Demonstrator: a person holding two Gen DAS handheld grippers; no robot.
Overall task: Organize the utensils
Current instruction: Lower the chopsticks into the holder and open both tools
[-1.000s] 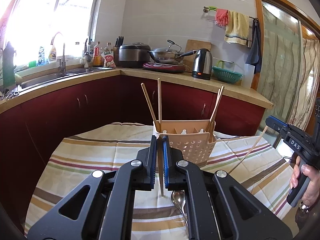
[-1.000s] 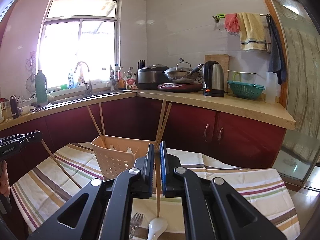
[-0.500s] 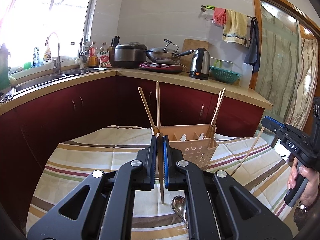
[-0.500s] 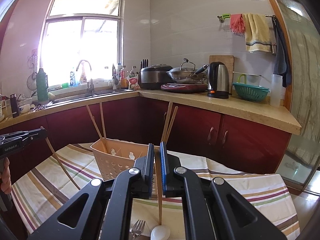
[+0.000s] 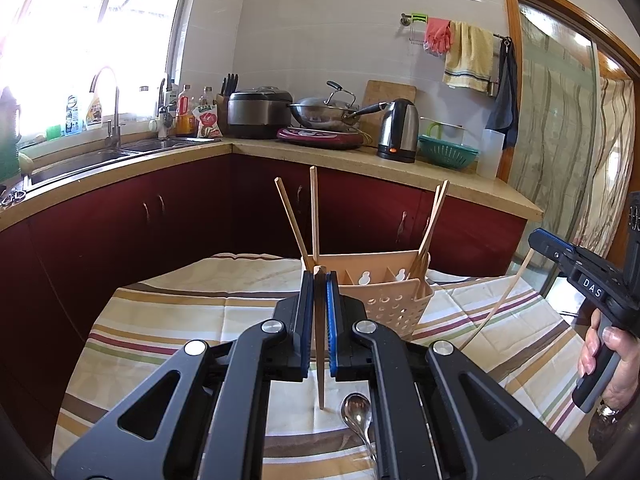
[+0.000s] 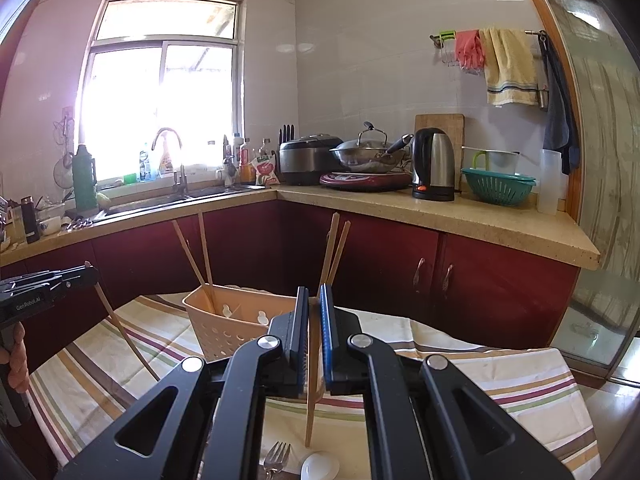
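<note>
A beige perforated utensil caddy (image 5: 384, 300) (image 6: 224, 328) stands on the striped tablecloth (image 5: 180, 320). Two chopsticks (image 5: 298, 224) lean in its left end and two more (image 5: 434, 220) in its right end. My left gripper (image 5: 316, 276) is shut on a wooden chopstick (image 5: 321, 380) that hangs upright just in front of the caddy's left end. My right gripper (image 6: 309, 292) is shut on another chopstick (image 6: 310, 412), held upright near the caddy's right end. Each gripper also shows in the other's view: the right gripper (image 5: 560, 252) and the left gripper (image 6: 48, 284).
A metal spoon (image 5: 356, 412) lies on the cloth under the left gripper. A fork (image 6: 276, 456) and a white spoon (image 6: 320, 468) lie under the right one. Red cabinets (image 5: 180, 220) and a crowded counter (image 6: 460, 216) run behind the table. A glass door (image 6: 608, 240) stands at right.
Both views have shifted only slightly, with the caddy sitting a little lower in the picture. Each gripper still grips its chopstick as before.
</note>
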